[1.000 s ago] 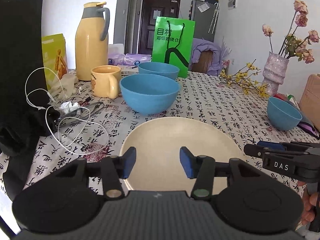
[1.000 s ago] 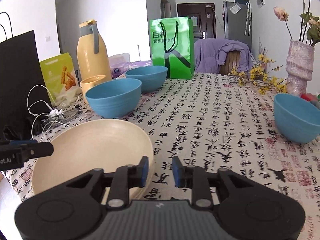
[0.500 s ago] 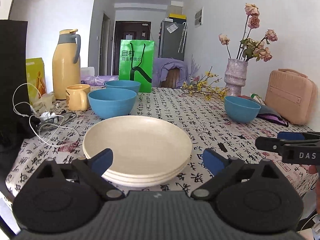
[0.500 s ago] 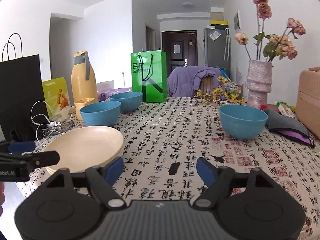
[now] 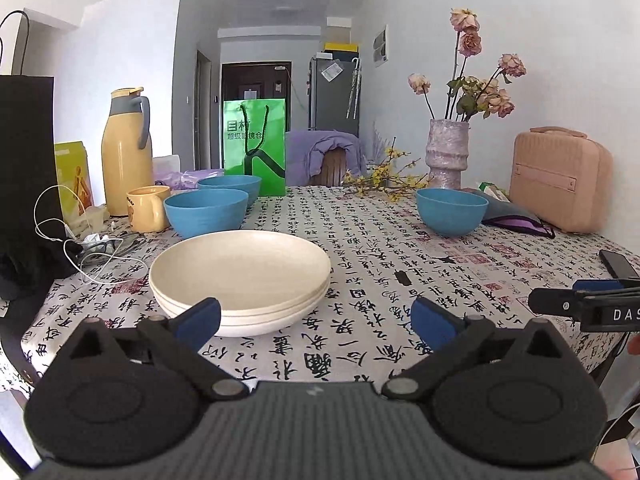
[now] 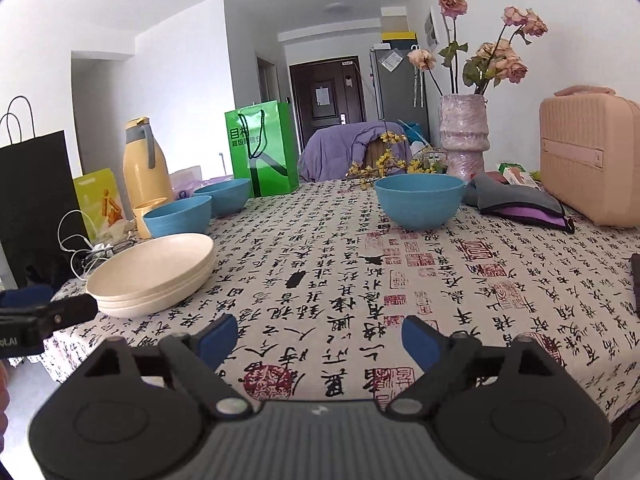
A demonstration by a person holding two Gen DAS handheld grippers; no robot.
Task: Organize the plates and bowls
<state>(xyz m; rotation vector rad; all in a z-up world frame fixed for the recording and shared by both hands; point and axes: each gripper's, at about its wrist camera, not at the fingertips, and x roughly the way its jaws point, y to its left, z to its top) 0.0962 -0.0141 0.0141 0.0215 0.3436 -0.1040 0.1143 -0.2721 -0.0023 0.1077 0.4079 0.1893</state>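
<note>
Calligraphy-print cloth covers the worktop [image 5: 360,248], its near edge now showing under both cameras. Compared with a second ago, both tools have backed away from the cream plates, and their jaws have just been opening: the left hand-held gripper [image 5: 316,320] stands wide with nothing between its blue pads, the right hand-held gripper [image 6: 320,338] likewise wide and empty over bare cloth.

The stack of cream plates [image 5: 240,276], three by the rims, sits just ahead-left of the left tool and well left of the right one. Three blue bowls: two bowls [image 5: 206,212] close together beyond the plates, a lone bowl [image 6: 420,200] far ahead of the right tool. One yellow mug [image 5: 148,208] stands beside the pair.

Open cloth lies between the stack and the lone bowl; a phone [image 5: 618,264] lies near the right edge.
</note>
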